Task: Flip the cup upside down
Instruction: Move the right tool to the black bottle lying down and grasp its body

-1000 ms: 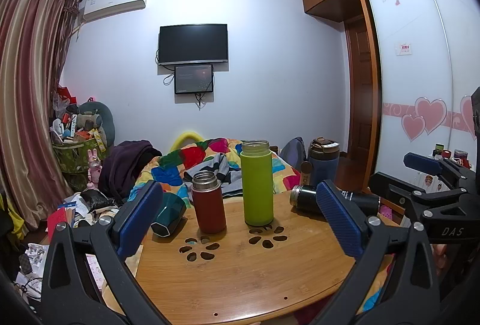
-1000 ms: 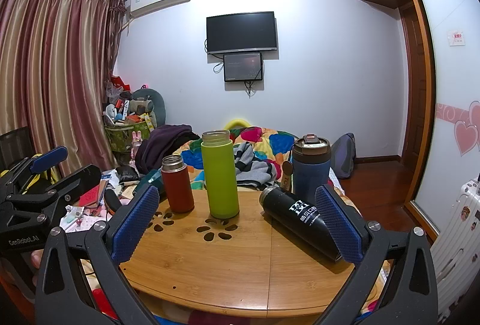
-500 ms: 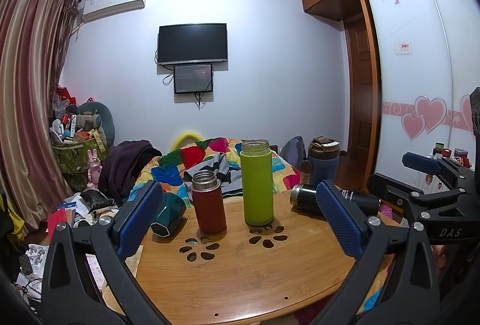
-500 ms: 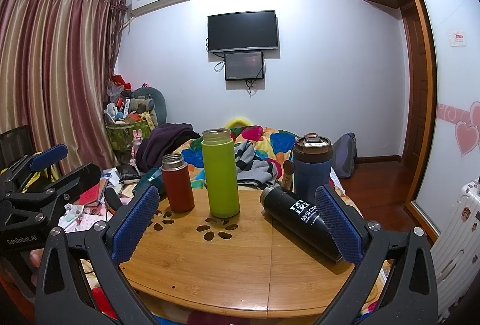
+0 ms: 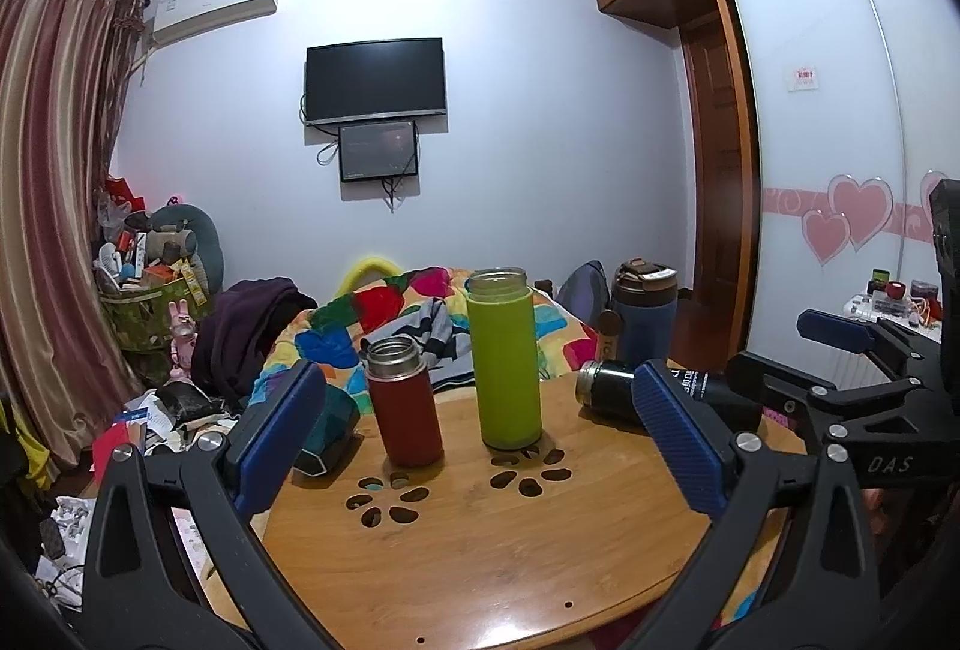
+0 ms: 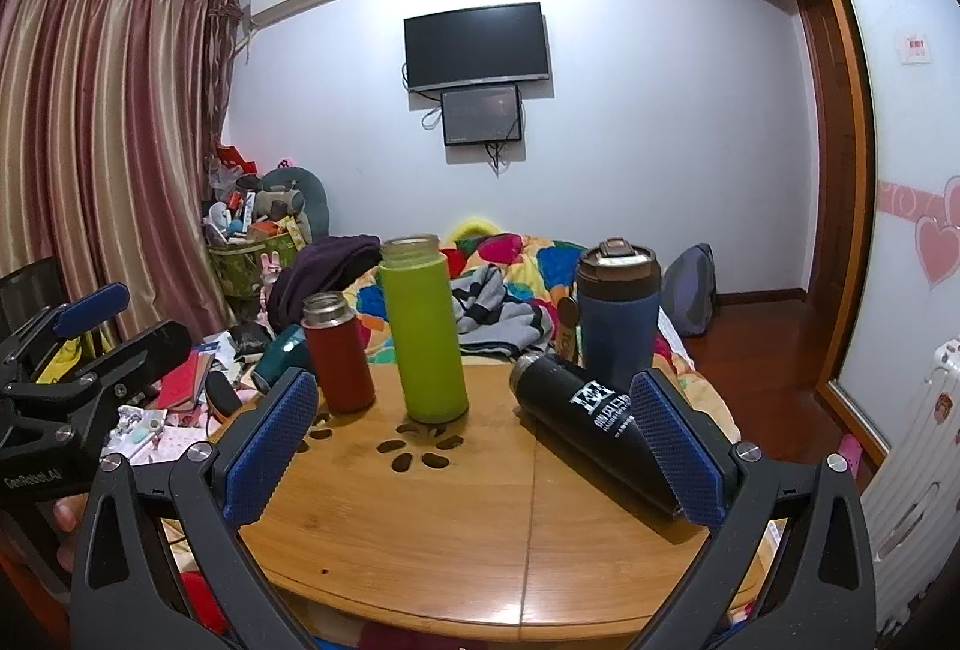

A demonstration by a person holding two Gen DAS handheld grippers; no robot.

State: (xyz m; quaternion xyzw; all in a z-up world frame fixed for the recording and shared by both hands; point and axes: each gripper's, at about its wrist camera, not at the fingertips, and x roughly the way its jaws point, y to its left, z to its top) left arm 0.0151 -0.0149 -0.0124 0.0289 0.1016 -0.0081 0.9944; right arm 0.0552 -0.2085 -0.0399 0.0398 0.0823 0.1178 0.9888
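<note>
On a round wooden table [image 5: 480, 560] stand a tall green cup [image 5: 504, 357] and a shorter red cup [image 5: 403, 401], both upright with open mouths. A black bottle [image 5: 606, 391] lies on its side at the right. A dark teal cup [image 5: 327, 422] lies on its side at the left edge. The same green cup [image 6: 425, 331], red cup [image 6: 337, 353] and black bottle [image 6: 591, 425] show in the right wrist view. My left gripper [image 5: 477, 440] and right gripper [image 6: 474, 449] are both open and empty, held back from the cups above the near side of the table.
A blue lidded tumbler [image 6: 618, 311] stands at the table's far right. Behind the table is a bed with a colourful quilt [image 5: 384, 314]. Clutter covers the floor on the left [image 5: 138, 422]. A wardrobe [image 5: 840, 170] stands at the right.
</note>
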